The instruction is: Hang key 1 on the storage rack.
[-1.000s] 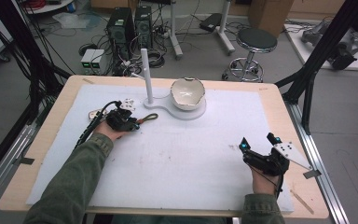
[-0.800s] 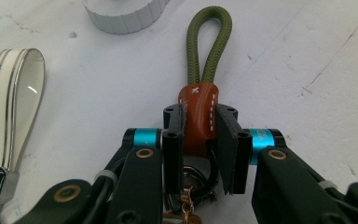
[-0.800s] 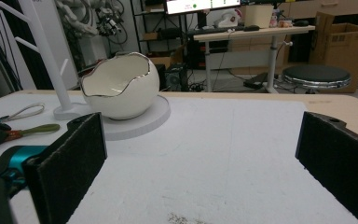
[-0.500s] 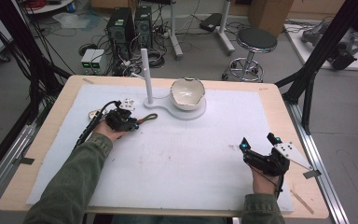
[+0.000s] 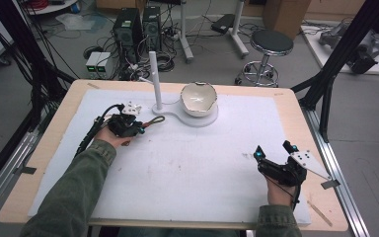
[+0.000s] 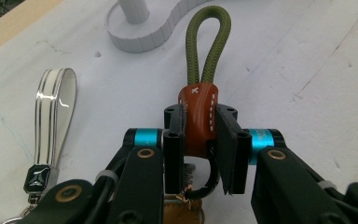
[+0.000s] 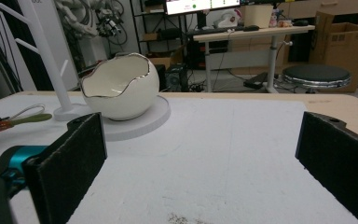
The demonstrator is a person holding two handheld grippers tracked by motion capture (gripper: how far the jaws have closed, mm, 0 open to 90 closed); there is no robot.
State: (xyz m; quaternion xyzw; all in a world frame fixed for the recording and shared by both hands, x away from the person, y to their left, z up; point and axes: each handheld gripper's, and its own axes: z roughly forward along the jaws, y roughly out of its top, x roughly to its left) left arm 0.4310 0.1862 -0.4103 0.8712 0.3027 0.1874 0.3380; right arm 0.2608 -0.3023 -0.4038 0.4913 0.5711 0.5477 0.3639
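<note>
Unmoved left tongs (image 6: pixel 200 122) around olive-looped keyring (image 6: pixel 199 99)

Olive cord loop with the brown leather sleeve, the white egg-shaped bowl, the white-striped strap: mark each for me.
Olive cord loop with brown leather sleeve (image 6: pixel 208 44), left gripper view, right side of the loop.
White egg-shaped bowl (image 7: pixel 121 91), right gripper view, outer wall.
White-striped strap (image 6: pixel 51 121), left gripper view, mid band.
</note>
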